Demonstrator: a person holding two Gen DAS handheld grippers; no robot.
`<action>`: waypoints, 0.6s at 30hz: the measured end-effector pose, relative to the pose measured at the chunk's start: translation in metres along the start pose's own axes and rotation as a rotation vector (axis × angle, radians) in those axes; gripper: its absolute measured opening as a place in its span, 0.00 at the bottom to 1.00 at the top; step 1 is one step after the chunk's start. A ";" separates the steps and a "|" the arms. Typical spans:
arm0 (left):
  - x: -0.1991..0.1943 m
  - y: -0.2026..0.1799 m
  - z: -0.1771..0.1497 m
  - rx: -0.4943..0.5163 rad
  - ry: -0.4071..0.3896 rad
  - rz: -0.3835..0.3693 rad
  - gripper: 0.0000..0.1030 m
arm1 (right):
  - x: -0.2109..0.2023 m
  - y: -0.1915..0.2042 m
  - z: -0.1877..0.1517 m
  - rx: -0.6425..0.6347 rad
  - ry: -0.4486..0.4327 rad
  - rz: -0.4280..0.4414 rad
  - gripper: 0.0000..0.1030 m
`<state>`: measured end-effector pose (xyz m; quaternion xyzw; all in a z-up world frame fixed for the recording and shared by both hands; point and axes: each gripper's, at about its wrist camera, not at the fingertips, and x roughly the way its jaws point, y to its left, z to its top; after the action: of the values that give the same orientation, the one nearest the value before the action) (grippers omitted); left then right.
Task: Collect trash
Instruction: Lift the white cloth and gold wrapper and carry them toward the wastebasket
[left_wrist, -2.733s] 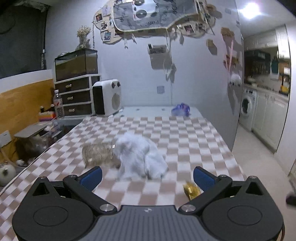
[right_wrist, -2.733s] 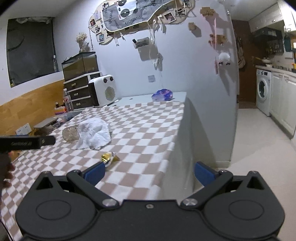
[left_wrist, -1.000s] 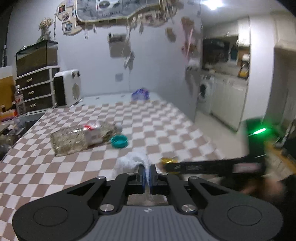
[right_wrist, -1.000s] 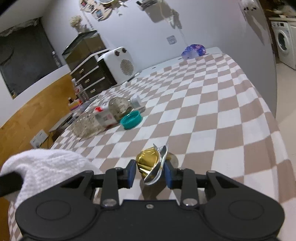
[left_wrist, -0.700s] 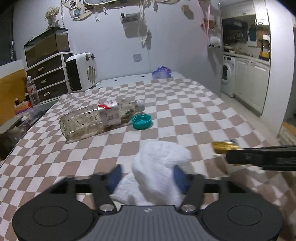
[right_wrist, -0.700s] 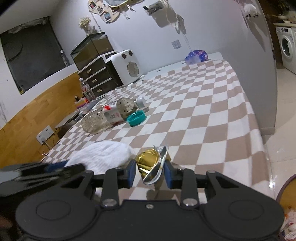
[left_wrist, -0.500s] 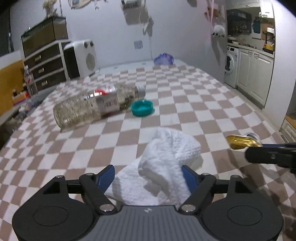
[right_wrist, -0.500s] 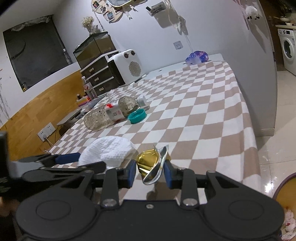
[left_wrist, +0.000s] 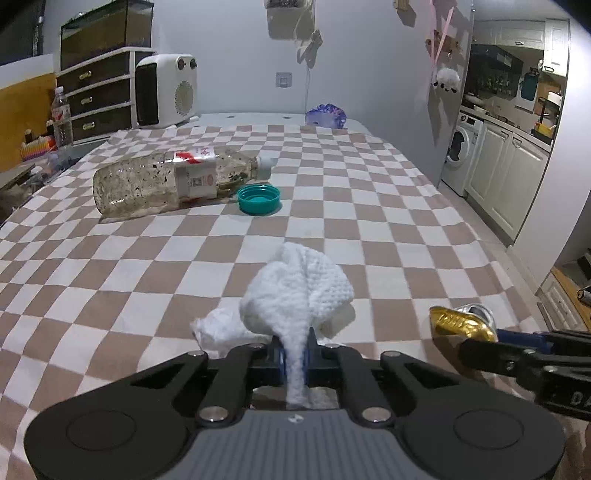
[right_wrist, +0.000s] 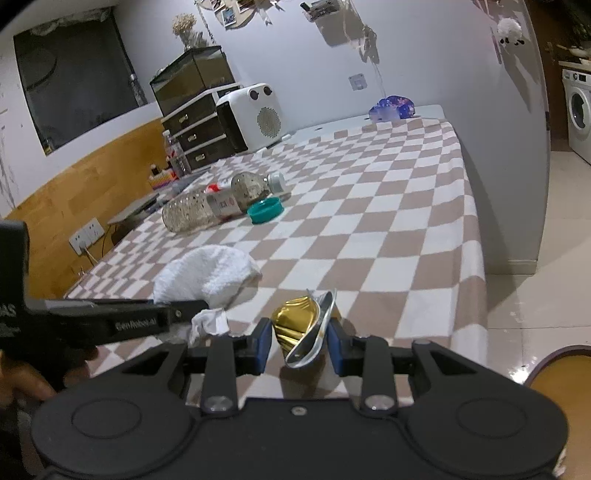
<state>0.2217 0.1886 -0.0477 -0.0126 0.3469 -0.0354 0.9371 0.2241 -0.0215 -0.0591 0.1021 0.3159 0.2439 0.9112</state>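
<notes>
My left gripper (left_wrist: 294, 357) is shut on a fold of the white cloth (left_wrist: 297, 291), which bunches up on the checked tablecloth (left_wrist: 388, 206) just ahead of it. My right gripper (right_wrist: 300, 342) is shut on a crushed gold foil cup (right_wrist: 300, 325) near the table's front right corner; the gold foil cup (left_wrist: 460, 324) also shows at the right of the left wrist view. The white cloth (right_wrist: 207, 273) lies left of it, with the left gripper's fingers (right_wrist: 147, 317) reaching in from the left. An empty plastic bottle (left_wrist: 170, 181) lies on its side mid-table, with a teal cap (left_wrist: 258, 198) beside it.
A white heater (left_wrist: 164, 94) and dark drawers (left_wrist: 99, 99) stand at the table's far left, a purple crumpled bag (left_wrist: 325, 115) at the far end. The table's right edge drops to a tiled floor (right_wrist: 535, 229). A round bin rim (right_wrist: 561, 365) shows at lower right.
My left gripper opened over the white cloth, sank a little and closed on a fold of it. My right gripper drew back toward the table's corner with the gold cup still clamped.
</notes>
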 end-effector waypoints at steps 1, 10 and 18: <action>-0.004 -0.003 -0.002 -0.003 -0.004 -0.002 0.08 | -0.002 -0.001 -0.001 -0.006 0.005 -0.001 0.32; -0.047 -0.035 -0.013 0.008 -0.082 0.057 0.08 | -0.036 -0.003 -0.007 -0.058 -0.024 -0.015 0.32; -0.081 -0.058 -0.022 0.011 -0.132 0.076 0.08 | -0.071 -0.010 -0.007 -0.076 -0.068 -0.024 0.32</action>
<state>0.1430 0.1366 -0.0090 0.0034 0.2846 -0.0006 0.9587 0.1752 -0.0661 -0.0310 0.0720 0.2767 0.2411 0.9274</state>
